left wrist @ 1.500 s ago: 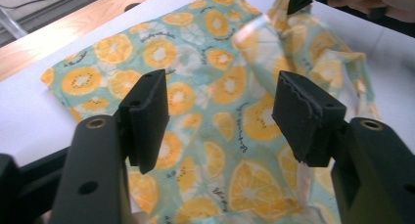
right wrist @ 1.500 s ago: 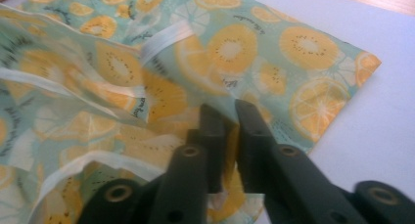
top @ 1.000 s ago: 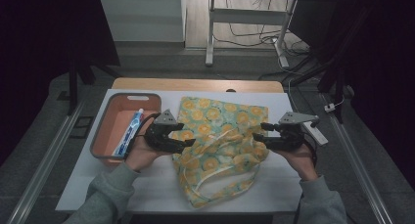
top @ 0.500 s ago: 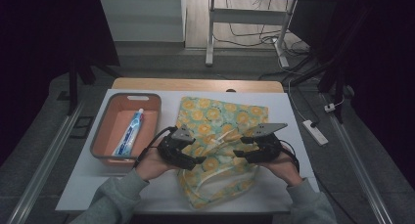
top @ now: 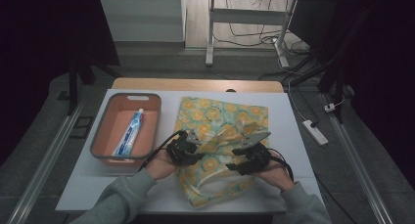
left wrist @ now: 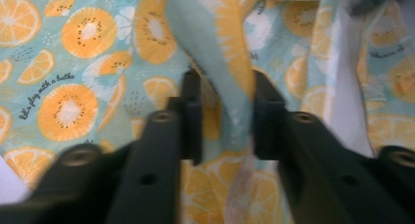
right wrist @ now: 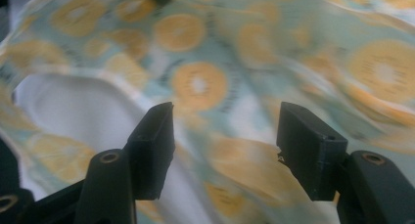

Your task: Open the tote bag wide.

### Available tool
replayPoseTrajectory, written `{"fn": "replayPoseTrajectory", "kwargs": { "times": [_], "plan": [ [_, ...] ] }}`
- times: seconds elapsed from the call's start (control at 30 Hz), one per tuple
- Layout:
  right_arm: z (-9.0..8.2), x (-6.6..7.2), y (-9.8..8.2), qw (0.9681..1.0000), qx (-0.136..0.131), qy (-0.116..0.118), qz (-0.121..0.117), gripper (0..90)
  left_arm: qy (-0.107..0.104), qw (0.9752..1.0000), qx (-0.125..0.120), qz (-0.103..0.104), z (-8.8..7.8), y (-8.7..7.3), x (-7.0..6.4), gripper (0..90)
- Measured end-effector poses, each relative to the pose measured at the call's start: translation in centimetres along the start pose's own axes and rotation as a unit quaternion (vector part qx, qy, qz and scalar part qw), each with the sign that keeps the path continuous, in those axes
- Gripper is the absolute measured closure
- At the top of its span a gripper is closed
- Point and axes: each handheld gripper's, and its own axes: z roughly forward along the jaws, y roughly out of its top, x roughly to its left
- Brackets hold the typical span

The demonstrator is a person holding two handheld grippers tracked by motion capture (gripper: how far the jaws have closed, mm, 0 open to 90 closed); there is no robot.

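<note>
— Dim room, white surface point(top: 88, 185) under a single lit patch. State of the fingers?

— Left gripper point(left wrist: 222, 116): fingers point(left wrist: 192, 114) just been closing, now narrow, a raised fold of the orange-print cloth bag point(top: 222, 117) standing between them; seems pinched, though pad contact hard to confirm through the blur. Right gripper point(right wrist: 222, 145): fingers point(right wrist: 156, 136) just been opening, now wide apart over the cloth, gripping nothing.

— And outward from there?

— Both grippers over the near half of the bag, left one point(top: 183, 149) on the side toward the salmon tray point(top: 100, 155), right one point(top: 250, 158) on the far side from it. Bag just beside the tray, not touching. Toothpaste tube point(top: 131, 133) inside the tray.

— Handling?

— Likely light, soft, limp; prone to sag and bunch, no stiffness to lean on. Not fragile. Smooth weave, so possibly slippery under a shallow pinch. Best taken at a fold, hem or the pale drawcord point(top: 215, 182) near the front edge.

— Direction?

— Long axis roughly parallel to the tray's long side, running away from the person, slightly skewed. Corded mouth apparently at the near end, closed end at the far end.
</note>
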Motion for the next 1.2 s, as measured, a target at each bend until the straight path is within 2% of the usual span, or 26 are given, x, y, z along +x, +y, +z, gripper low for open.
{"fn": "replayPoseTrajectory", "kwargs": {
  "times": [0.03, 0.1, 0.17, 0.23, 0.27, 0.3, 0.37, 0.4, 0.43, 0.5, 0.6, 0.7, 0.73, 0.8, 0.87, 0.93, 1.0, 1.03, 1.1, 1.2],
  "plan": [
    [0.7, 0.8, 0.1, 0.9998, 0.013, 0.012, -0.011, 37.5, 0.002, 1.0, -0.001, -0.007, 0.1, 0.0, 0.4, 85.1],
    [1.5, 1.3, 0.1, 0.999, 0.033, 0.007, -0.029, 37.7, 0.006, 0.9999, -0.003, -0.014, 0.2, 0.0, 0.7, 87.8],
    [2.4, 1.6, -0.1, 0.9982, 0.048, 0.001, -0.035, 43.1, 0.012, 0.9997, -0.006, -0.019, 0.3, 0.1, 1.1, 88.0],
    [3.2, 1.8, -0.4, 0.9969, 0.069, 0.001, -0.037, 54.2, 0.019, 0.9994, -0.013, -0.024, 0.3, 0.2, 1.4, 88.1],
    [3.2, 1.8, -0.4, 0.9969, 0.069, 0.001, -0.037, 54.2, 0.019, 0.9994, -0.013, -0.024, 0.3, 0.2, 1.4, 88.2],
    [3.6, 1.9, -0.6, 0.9946, 0.094, 0.004, -0.043, 71.5, 0.026, 0.9991, -0.02, -0.029, 0.1, 0.5, 1.6, 88.2],
    [3.4, 2.0, -0.8, 0.9946, 0.096, 0.018, -0.037, 86.8, 0.031, 0.9986, -0.027, -0.033, -0.1, 0.7, 1.9, 88.2],
    [3.1, 2.1, -0.8, 0.9948, 0.094, 0.018, -0.036, 88.6, 0.031, 0.9986, -0.027, -0.033, -0.1, 0.7, 1.9, 88.2],
    [2.8, 2.2, -0.8, 0.995, 0.09, 0.02, -0.038, 89.0, 0.037, 0.9979, -0.036, -0.039, -0.2, 0.9, 2.2, 88.2],
    [2.0, 2.7, -1.0, 0.9958, 0.079, 0.024, -0.04, 89.1, 0.042, 0.9976, -0.039, -0.04, -0.3, 1.1, 2.5, 88.2],
    [0.6, 4.0, -1.5, 0.9967, 0.058, 0.033, -0.047, 89.2, 0.051, 0.9964, -0.044, -0.051, -0.2, 1.2, 3.2, 88.3],
    [-1.0, 5.3, -2.3, 0.997, 0.038, 0.054, -0.042, 89.2, 0.055, 0.9958, -0.042, -0.06, 0.0, 1.1, 4.0, 88.3],
    [-1.0, 5.3, -2.3, 0.997, 0.038, 0.054, -0.042, 89.2, 0.055, 0.9958, -0.042, -0.06, 0.0, 1.1, 4.0, 88.3],
    [-1.9, 6.5, -3.2, 0.9966, 0.032, 0.069, -0.033, 89.2, 0.058, 0.9954, -0.038, -0.066, 0.2, 1.0, 4.5, 88.2],
    [-1.9, 7.1, -3.9, 0.9964, 0.038, 0.07, -0.029, 89.2, 0.058, 0.9954, -0.036, -0.068, 0.2, 0.9, 4.6, 88.3],
    [-1.7, 7.3, -4.3, 0.9964, 0.046, 0.064, -0.031, 88.6, 0.054, 0.9956, -0.037, -0.068, 0.2, 0.9, 4.6, 88.2],
    [-1.6, 7.0, -4.3, 0.9978, 0.033, 0.054, -0.021, 78.2, 0.049, 0.9959, -0.039, -0.064, 0.1, 0.9, 4.5, 88.2],
    [-1.9, 6.8, -4.1, 0.9986, 0.02, 0.048, -0.012, 72.3, 0.047, 0.9962, -0.04, -0.062, 0.0, 0.9, 4.5, 88.2],
    [-2.8, 6.2, -3.4, 0.9991, -0.023, 0.036, -0.002, 65.2, 0.043, 0.9963, -0.043, -0.06, -0.1, 0.9, 4.4, 88.1],
    [-4.4, 5.1, -1.8, 0.9974, -0.072, -0.004, 0.007, 53.7, 0.033, 0.9965, -0.046, -0.06, -0.2, 0.9, 4.5, 88.0]
  ]
}}
